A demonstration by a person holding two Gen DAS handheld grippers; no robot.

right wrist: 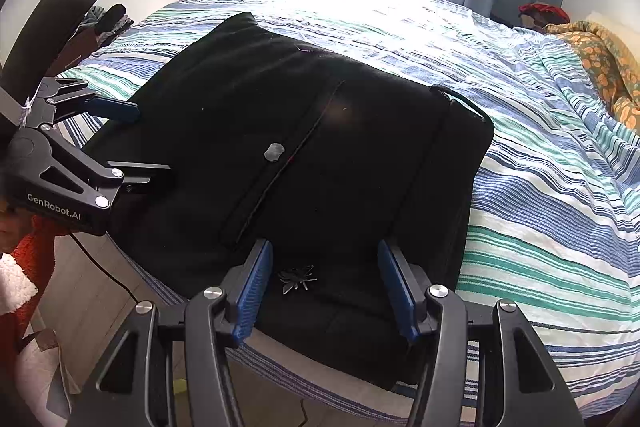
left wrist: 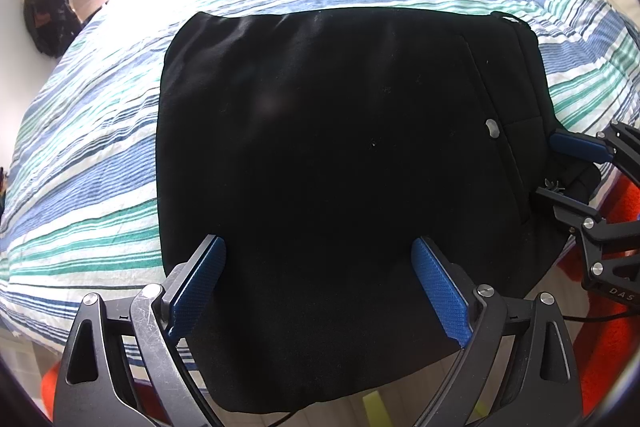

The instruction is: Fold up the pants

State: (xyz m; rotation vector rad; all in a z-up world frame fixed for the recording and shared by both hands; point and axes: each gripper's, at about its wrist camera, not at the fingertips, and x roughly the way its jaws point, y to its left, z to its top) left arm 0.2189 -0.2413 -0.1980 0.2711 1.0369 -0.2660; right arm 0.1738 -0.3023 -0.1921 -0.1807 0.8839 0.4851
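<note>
Left wrist view: the black fabric pants (left wrist: pixel 320 147) lie folded into a thick, roughly square bundle on the bed's blue, green and white striped cotton cover (left wrist: pixel 100 147), with the near edge of the bundle hanging over the side of the bed. A small grey round button (left wrist: pixel 493 127) sits beside a pocket seam towards the right. The left gripper (left wrist: pixel 318 279), black-framed with blue textured pads, stands wide over the near part of the pants, its fingers spread with nothing pinched between them. At the right edge the right gripper (left wrist: pixel 556 167) shows sideways at the waistband corner (its lower finger is partly lost against the dark cloth).

Right wrist view: the same bundle fills the middle, its waistband running along the right side, and a small dark spider-shaped emblem (right wrist: pixel 298 279) lies between the right gripper's blue pads. That gripper (right wrist: pixel 325 279) is about half spread, its fingers standing to either side of the emblem over the cloth; I cannot tell whether the pads touch it. To the left the left gripper (right wrist: pixel 148 143) is spread over the bundle's edge. An orange floral blanket (right wrist: pixel 600 63) lies bunched at the far right.
</note>
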